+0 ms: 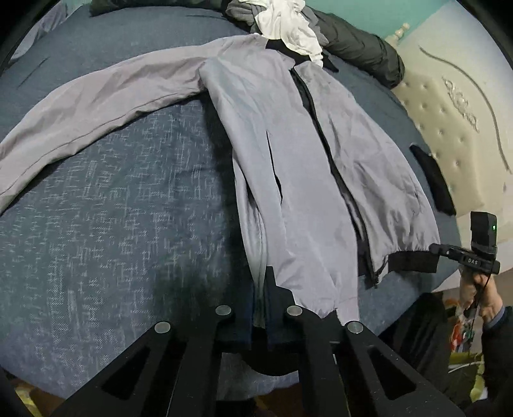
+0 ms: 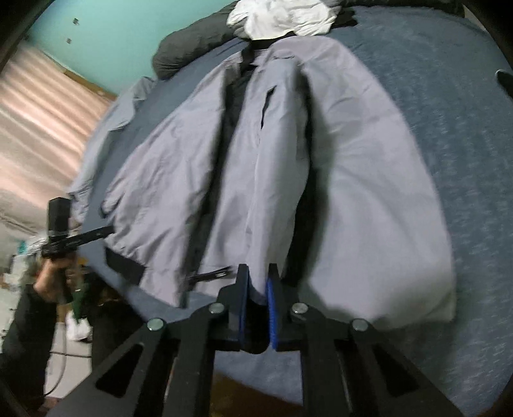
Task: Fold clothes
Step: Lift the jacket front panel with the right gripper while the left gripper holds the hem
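A grey jacket [image 1: 288, 154] with a black zip, collar and hem band lies front up on a blue bed [image 1: 112, 208]. Its left sleeve [image 1: 96, 96] stretches out to the left. My left gripper [image 1: 260, 288] is shut on the jacket's bottom hem at the left side, with a fold of fabric between the fingers. My right gripper [image 2: 256, 282] is shut on the jacket [image 2: 256, 160] at its bottom hem on the right side. A sleeve [image 2: 368, 208] lies over the bed to the right. The other gripper shows at the frame edge in each view [image 1: 465, 253] [image 2: 80, 239].
A pile of white [image 1: 288, 25] and dark clothes [image 1: 359, 48] lies at the jacket's collar. A black item [image 1: 433, 179] lies at the bed's right edge beside a cream tufted headboard [image 1: 449, 112]. A teal wall [image 2: 112, 41] and pink curtain [image 2: 41, 122] are beyond.
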`<state>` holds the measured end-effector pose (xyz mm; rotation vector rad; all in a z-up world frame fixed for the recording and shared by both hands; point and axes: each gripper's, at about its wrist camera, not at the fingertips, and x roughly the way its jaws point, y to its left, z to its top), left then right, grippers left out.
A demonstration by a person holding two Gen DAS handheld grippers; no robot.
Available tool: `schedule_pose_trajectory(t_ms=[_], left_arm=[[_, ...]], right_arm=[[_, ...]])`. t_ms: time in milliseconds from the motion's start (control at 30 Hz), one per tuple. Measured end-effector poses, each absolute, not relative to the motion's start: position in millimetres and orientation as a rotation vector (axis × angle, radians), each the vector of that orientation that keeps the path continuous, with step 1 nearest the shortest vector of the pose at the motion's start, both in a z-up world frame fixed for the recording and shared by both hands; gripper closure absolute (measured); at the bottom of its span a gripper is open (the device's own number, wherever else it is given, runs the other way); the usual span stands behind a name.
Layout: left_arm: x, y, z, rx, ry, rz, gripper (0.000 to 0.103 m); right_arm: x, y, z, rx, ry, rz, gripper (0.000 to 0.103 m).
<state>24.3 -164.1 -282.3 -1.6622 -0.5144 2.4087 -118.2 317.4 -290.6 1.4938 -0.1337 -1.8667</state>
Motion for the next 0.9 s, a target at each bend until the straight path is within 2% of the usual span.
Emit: schedule_pose_trajectory(t_ms=[133,367,500,633,700,867,900], left_arm=[[12,-162,-297,-1.691,-0.566,2.417,0.098],[16,-168,-304,-1.715,-0.605,2.424,0.095],[17,-169,-300,-1.725,-0.604,2.430,0.093],[19,-172,-291,-1.699,-0.610,2.454,0.080],[19,-173,-286,-1.685,-0.609,2.465,0.074],[12,-172,-273,-1.666,-0.591,2.486,0.074],[12,-172,-272,-1.661,-0.591,2.489,0.074]], right_arm=[[-111,313,-309,1.571,0.016,-1.886,0.093],[-128,361,-278,1.456,-0.165,-2.038,0.083],[-141,393,-262,1.437,-0.238,-2.157,0.060],[-160,411,-292,1.641,-0.275,-2.157,0.050],[-163,419,-306,1.688,-0.333,-2.131,0.049],[-166,421,-322,1.671,-0.430,-2.090,0.049],[-165,419,-322,1.655,-0.421,-2.091,0.054]])
